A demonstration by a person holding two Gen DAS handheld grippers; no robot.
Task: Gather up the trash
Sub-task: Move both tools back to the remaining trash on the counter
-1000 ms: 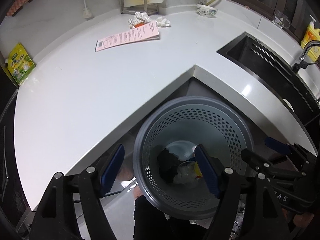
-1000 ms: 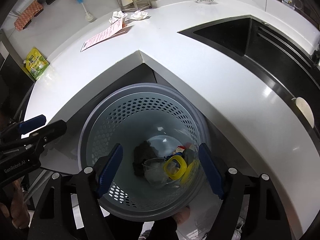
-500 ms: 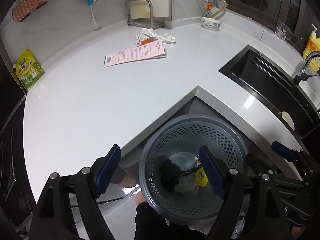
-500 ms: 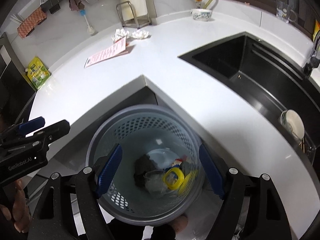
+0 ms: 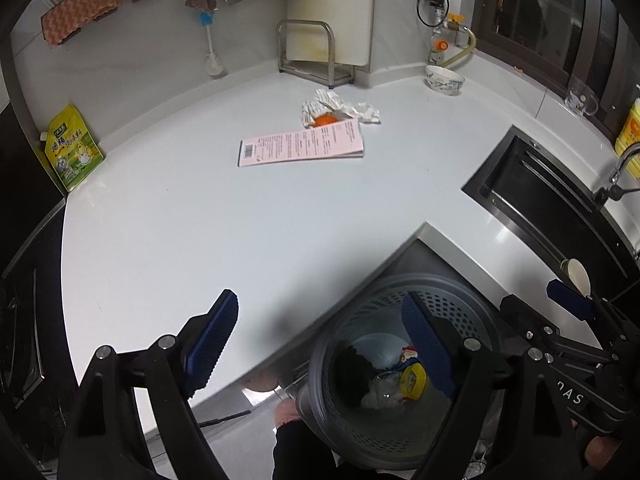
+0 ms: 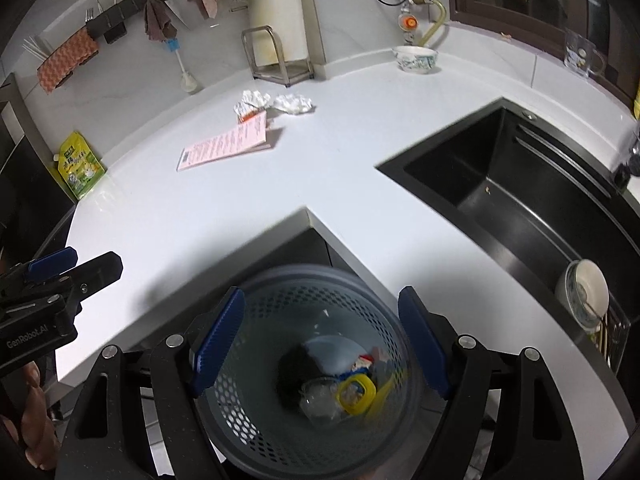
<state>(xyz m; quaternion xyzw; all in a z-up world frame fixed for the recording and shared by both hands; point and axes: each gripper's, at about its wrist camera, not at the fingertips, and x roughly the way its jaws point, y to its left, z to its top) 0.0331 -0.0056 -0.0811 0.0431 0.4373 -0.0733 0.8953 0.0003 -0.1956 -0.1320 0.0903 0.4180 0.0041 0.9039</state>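
Trash on the white surface [image 5: 248, 216], seen from the left wrist, consists of crumpled paper [image 5: 340, 106] around something orange and a pink leaflet [image 5: 302, 146] lying flat just in front of it, near the far wall. More trash, a dark lump and a yellow ring [image 5: 414, 378], lies at the bottom of the perforated grey bin [image 5: 448, 312] standing on the floor in the corner notch of the surface. The left hand-held gripper [image 5: 320, 340] is released, its jaws opening with nothing between them, one blue pad over the surface and the other over the bin. From the right wrist, the right hand-held gripper [image 6: 322, 340] hangs released above the bin [image 6: 280, 308], gripping nothing; the leaflet [image 6: 226, 146] and paper wads [image 6: 294, 103] lie beyond, well apart from the black sink [image 6: 500, 184].
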